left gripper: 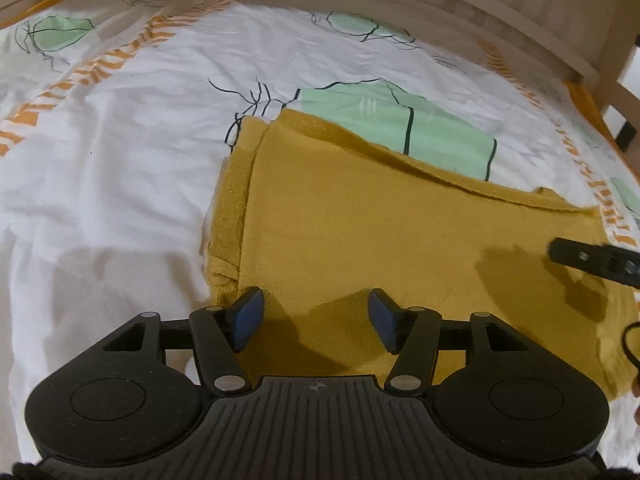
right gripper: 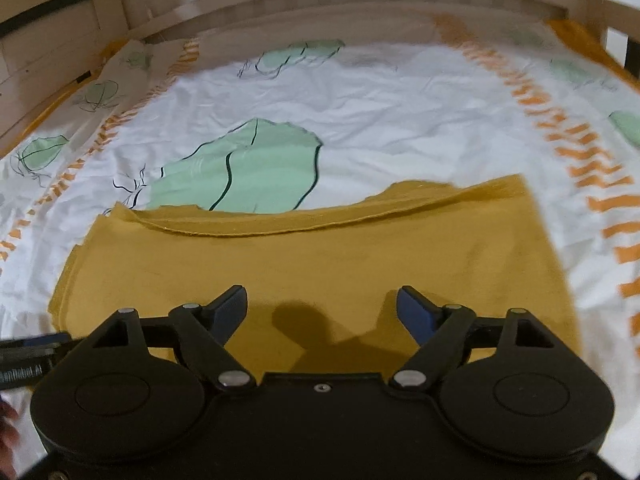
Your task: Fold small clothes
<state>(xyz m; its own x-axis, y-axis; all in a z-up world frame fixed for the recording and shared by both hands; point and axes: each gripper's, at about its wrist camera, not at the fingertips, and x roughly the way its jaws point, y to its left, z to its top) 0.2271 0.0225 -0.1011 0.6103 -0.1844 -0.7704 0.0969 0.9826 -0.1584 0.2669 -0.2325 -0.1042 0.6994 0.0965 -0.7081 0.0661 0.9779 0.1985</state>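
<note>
A mustard-yellow garment (left gripper: 360, 220) lies folded flat on the bed, with a layered edge along its far side; the right wrist view shows the same garment (right gripper: 320, 256). My left gripper (left gripper: 316, 320) hovers over the cloth's near left part, open, with nothing between its blue pads. My right gripper (right gripper: 320, 312) hangs over the near middle of the cloth, open wide and empty. The tip of the right gripper (left gripper: 592, 260) shows at the right edge of the left wrist view. Part of the left gripper (right gripper: 28, 354) shows at the left edge of the right wrist view.
The bed sheet (left gripper: 120, 140) is white with green shapes and orange striped bands. A pale wooden bed frame (left gripper: 500, 12) runs along the far side and right. A wooden side rail (right gripper: 48, 60) stands at the far left.
</note>
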